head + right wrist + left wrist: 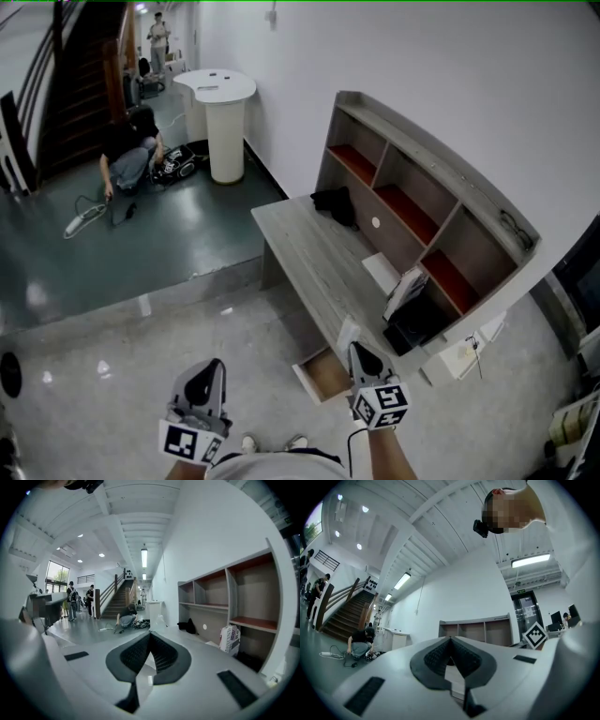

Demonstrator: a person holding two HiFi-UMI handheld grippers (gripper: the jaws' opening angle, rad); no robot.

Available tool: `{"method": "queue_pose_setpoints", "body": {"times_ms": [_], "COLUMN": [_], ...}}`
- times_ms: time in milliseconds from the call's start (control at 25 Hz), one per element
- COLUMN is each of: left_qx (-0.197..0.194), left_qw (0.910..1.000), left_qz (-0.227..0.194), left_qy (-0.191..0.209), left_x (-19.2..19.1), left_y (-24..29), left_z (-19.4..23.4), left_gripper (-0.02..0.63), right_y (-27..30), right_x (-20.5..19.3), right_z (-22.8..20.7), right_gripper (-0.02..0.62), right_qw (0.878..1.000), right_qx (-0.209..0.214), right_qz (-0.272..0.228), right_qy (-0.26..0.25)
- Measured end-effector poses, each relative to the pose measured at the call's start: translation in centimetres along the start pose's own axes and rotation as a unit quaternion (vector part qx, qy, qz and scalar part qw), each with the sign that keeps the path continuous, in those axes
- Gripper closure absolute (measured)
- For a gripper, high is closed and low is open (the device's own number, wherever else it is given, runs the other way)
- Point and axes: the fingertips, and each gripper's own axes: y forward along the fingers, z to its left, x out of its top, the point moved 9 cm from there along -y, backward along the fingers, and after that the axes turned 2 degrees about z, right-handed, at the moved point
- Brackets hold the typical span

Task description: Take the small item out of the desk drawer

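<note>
Two grippers sit along the bottom of the head view; at lower left the left gripper (212,367) has its jaws pressed together on nothing, well apart from the work; right of it the drawer (325,373) stands pulled out under the desk (309,253) edge, bare floor showing; further right the right gripper (360,351) is clamped tight, and a thin pale small item (347,332) appears pinched at its tips, its long axis running past the jaws toward upper left, over the desk edge and above the drawer; the right hand is plainly nearer, the desk top just beyond its tips.
</note>
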Motion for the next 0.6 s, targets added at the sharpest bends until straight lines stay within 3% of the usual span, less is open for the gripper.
{"method": "queue_pose_setpoints", "body": {"times_ms": [600], "left_qx": [0.048], "left_qw": [0.9987], "left_qz": [-0.016], "left_qy": [0.007], "left_x": [2.0], "left_y": [-1.4], "left_z": [1.3], "left_gripper": [0.591], "right_y": [-7.3], "right_x": [9.3], "right_z": [0.5], "right_gripper": [0.572], "right_qw": [0.990], "right_qx": [0.012], "right_qz": [-0.130], "right_qy": [-0.045]}}
